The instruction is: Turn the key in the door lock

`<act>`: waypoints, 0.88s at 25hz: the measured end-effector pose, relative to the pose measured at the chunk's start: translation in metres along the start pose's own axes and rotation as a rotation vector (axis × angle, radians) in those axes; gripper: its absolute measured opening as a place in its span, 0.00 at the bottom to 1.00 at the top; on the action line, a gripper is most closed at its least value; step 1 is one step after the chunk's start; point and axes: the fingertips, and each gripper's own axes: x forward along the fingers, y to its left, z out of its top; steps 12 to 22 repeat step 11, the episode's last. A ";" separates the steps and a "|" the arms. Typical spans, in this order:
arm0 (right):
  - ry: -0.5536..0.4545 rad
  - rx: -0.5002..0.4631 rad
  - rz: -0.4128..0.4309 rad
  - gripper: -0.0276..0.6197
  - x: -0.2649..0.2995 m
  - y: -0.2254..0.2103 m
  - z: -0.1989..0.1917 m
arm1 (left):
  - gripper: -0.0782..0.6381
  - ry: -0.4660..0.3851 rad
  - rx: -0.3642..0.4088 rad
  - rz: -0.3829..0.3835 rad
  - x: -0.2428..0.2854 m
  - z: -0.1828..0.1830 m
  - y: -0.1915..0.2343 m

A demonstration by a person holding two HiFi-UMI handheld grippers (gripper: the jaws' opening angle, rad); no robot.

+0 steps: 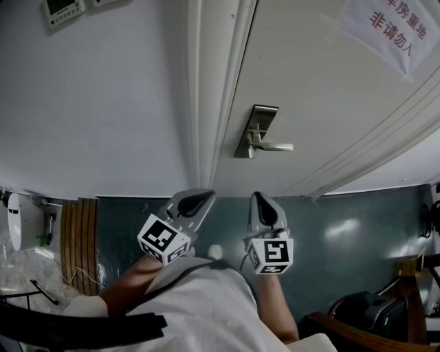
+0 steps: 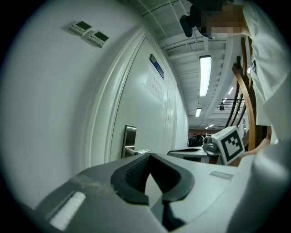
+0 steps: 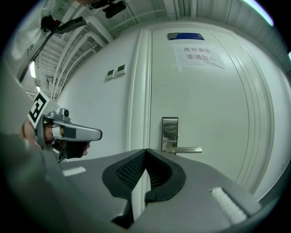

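Top left: wall control panels, cut off by the frame edge. Left gripper: jaws clenched, nothing between them, apart from the door. Lock plate with lever handle sits near the door's left edge; whether a key is in it cannot be made out in any view. Right gripper: jaws closed, empty, aimed at the lock plate. Paper sign, top right, partly cut off.
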 end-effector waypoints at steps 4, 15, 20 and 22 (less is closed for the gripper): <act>-0.001 -0.004 0.006 0.05 0.003 -0.001 0.001 | 0.12 0.003 -0.003 0.002 0.000 -0.002 0.001; 0.019 -0.038 0.012 0.05 0.012 -0.003 -0.003 | 0.12 0.010 -0.011 0.008 0.003 -0.006 0.005; 0.019 -0.038 0.012 0.05 0.012 -0.003 -0.003 | 0.12 0.010 -0.011 0.008 0.003 -0.006 0.005; 0.019 -0.038 0.012 0.05 0.012 -0.003 -0.003 | 0.12 0.010 -0.011 0.008 0.003 -0.006 0.005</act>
